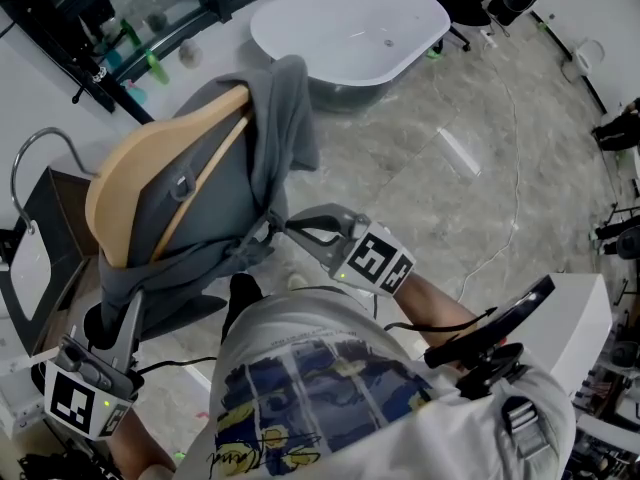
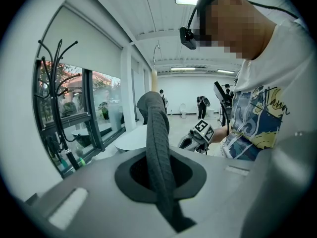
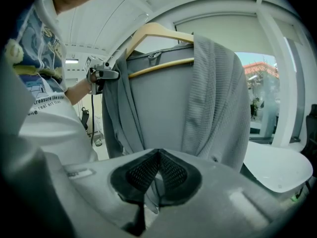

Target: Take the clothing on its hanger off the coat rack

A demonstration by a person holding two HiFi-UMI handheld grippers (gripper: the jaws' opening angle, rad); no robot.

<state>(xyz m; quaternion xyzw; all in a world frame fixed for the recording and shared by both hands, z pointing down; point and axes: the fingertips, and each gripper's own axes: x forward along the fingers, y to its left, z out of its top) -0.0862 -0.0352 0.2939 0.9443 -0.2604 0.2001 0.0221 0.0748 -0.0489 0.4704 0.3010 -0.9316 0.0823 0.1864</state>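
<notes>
A grey knit cardigan point(image 1: 215, 183) hangs on a wooden hanger point(image 1: 135, 163) and is held up in the air between both grippers. The hanger's metal hook point(image 1: 30, 153) points left and rests on nothing. My left gripper point(image 1: 128, 303) is shut on a ribbed edge of the cardigan point(image 2: 158, 148) at its lower left. My right gripper point(image 1: 283, 224) is shut on a thin fold of the cardigan's hem point(image 3: 153, 182) at the right side. In the right gripper view the hanger point(image 3: 158, 31) and the cardigan point(image 3: 198, 98) fill the middle. The black coat rack point(image 2: 57, 83) stands apart by the window.
A white oval tub-like table point(image 1: 350, 33) stands just beyond the garment on the marble floor. A dark box with a white panel point(image 1: 35, 258) sits at the left. Window frames point(image 1: 150, 18) run along the back left. People stand far down the room point(image 2: 202, 105).
</notes>
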